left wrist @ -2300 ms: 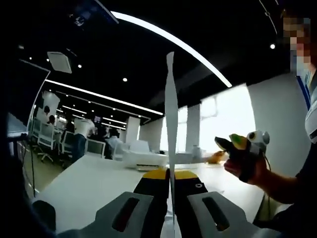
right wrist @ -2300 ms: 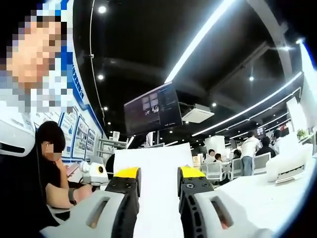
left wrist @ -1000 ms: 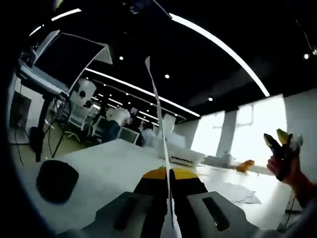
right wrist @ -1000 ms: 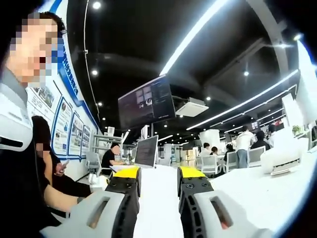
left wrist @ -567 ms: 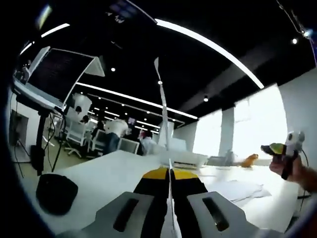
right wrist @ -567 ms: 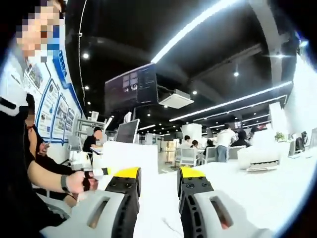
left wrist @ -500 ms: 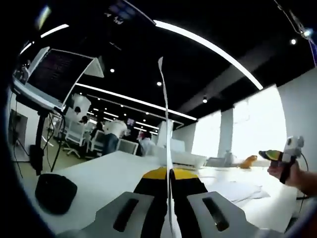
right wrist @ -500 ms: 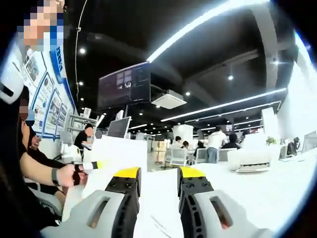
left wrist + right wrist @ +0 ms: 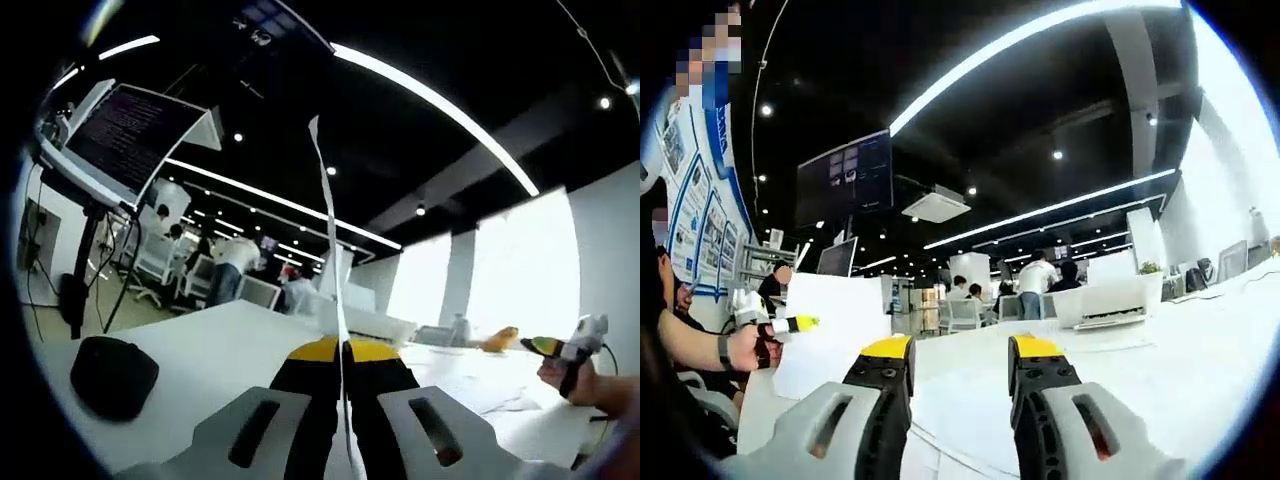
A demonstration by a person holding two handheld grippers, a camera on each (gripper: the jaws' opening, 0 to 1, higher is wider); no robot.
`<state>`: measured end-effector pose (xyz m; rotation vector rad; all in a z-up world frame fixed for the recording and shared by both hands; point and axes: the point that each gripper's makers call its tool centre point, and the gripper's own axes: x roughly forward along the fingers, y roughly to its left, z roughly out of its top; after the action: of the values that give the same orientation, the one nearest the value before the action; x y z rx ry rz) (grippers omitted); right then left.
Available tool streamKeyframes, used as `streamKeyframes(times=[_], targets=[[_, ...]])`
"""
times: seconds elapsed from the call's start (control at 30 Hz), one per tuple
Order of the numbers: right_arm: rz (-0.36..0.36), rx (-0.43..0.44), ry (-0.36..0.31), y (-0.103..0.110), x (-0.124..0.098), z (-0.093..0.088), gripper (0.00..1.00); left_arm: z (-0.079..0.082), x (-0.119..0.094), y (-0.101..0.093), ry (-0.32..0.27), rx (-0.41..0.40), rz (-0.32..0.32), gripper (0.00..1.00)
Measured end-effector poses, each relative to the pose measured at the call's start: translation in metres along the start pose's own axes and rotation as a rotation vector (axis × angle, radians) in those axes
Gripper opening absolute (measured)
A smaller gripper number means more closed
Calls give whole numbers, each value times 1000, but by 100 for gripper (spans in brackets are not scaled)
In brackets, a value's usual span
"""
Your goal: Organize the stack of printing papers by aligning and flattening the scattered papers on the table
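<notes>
Your left gripper point(image 9: 343, 352) is clamped on a sheet of paper point(image 9: 330, 240), held edge-on and upright above the white table point(image 9: 210, 350); more papers point(image 9: 490, 385) lie scattered on it to the right. Your right gripper point(image 9: 958, 352) has its jaws apart with nothing between them, and has swung further from the sheet than a second ago. No writing is legible on the overhead screen point(image 9: 845, 178).

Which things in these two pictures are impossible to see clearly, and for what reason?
- Left gripper view: the sheet of paper held by the left hand-held gripper shows edge-on, so its face cannot be read.
- Left gripper view: the loose papers on the table are washed out; their number is unclear.
- Right gripper view: the paper stack beyond the open right hand-held gripper is partly hidden by its jaws.
</notes>
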<state>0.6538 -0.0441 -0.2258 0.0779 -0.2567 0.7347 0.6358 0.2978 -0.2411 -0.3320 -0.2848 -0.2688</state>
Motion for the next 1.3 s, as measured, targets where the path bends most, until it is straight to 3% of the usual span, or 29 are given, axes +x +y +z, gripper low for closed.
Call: streamKeyframes(times=[0.07,0.27,0.33,0.37,0.77,0.9,1.0,1.1,1.23,1.3], targets=[[-40,-54,4,-4,-1,0,54,1,-1,0,-4,-1,-1,6],[-41,-59,1,4,2,-3,77,2,-2,0,-14,3,-1,6],[-87,-91,21,-2,2,-6,90,0,-1,-2,-4,18,-6,6],[-109,-125,32,-5,2,-8,89,0,-1,-3,-1,25,-8,6],[-118,-157,109,-15,-7,-22,90,1,-3,-7,-13,58,-22,6],[-212,-153,145,-37,-12,-28,90,1,-4,-8,-15,57,-25,6],[-287,-67,182,-56,-18,-38,90,3,-5,-7,-24,41,-26,6],[-353,-40,221,-71,-25,-45,90,3,-6,-7,-29,35,-27,6],[-377,-46,252,-76,-26,-52,90,3,-6,-8,-26,38,-32,6],[-385,-50,302,-77,-27,-61,90,3,-6,-8,-26,35,-33,6]])
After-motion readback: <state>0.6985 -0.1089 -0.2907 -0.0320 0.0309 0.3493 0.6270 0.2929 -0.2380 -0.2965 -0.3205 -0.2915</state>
